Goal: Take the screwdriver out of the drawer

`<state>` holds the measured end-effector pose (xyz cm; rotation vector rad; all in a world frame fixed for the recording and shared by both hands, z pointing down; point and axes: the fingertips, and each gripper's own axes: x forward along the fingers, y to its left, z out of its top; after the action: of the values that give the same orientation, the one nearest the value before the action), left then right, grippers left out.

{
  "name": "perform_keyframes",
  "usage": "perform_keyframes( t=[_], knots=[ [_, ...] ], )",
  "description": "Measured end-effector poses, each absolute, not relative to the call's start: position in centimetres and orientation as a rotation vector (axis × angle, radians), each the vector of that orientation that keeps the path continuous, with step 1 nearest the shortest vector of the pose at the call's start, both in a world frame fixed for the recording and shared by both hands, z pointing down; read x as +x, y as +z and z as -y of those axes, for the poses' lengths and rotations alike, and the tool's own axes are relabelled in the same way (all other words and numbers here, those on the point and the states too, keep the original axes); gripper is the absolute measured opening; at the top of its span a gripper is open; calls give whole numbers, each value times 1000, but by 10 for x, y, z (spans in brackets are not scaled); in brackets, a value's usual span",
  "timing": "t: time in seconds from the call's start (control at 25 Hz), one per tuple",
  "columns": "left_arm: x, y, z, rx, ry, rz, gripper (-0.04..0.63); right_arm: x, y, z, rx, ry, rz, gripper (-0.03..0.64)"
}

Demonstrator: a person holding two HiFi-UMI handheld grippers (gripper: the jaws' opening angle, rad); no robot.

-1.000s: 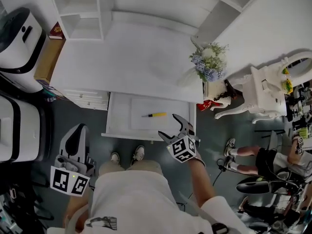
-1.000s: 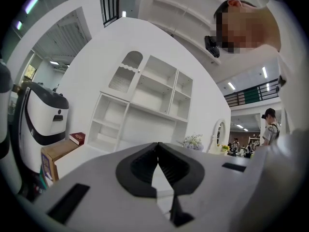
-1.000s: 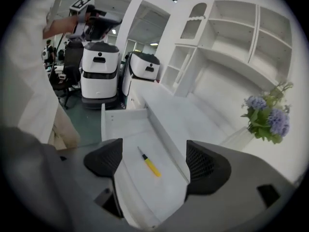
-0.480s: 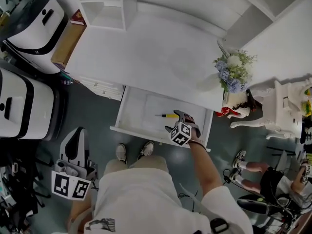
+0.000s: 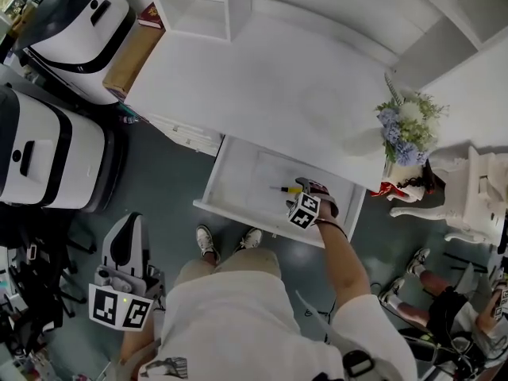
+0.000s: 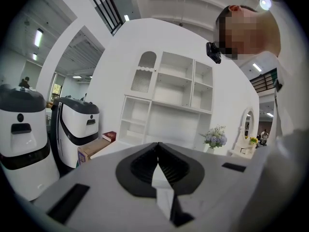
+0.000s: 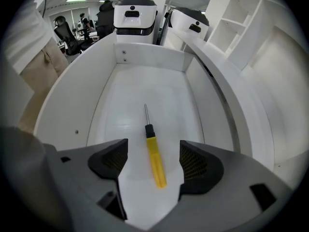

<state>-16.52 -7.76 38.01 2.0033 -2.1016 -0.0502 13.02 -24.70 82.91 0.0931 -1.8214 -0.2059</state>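
Observation:
A yellow-handled screwdriver (image 7: 155,158) with a black collar and a metal shaft lies flat on the floor of the open white drawer (image 7: 101,100). My right gripper (image 7: 153,162) points down into the drawer, open. Its jaws have just been closing a little, and the yellow handle lies between them with neither pad touching it. In the head view the screwdriver (image 5: 287,189) shows just left of the right gripper (image 5: 308,193), inside the drawer (image 5: 238,173). My left gripper (image 5: 125,236) hangs low at the left, away from the drawer, shut with nothing between its jaws (image 6: 157,166).
The drawer hangs under a white desk (image 5: 262,78). A vase of flowers (image 5: 406,125) stands at the desk's right end. Two white and black machines (image 5: 48,149) stand at the left. My shoes (image 5: 208,243) are on the floor just in front of the drawer.
My right gripper has come down from above the drawer's front edge into the drawer, over the screwdriver's handle. The left gripper has barely moved.

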Motion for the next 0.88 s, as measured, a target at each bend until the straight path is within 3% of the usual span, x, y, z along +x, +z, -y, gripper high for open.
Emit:
perform_keyframes(
  t=[0.88],
  knots=[
    [-206,387,82,1987,-11,2081,15,134,854,249,-2,-207,1668,248]
  ],
)
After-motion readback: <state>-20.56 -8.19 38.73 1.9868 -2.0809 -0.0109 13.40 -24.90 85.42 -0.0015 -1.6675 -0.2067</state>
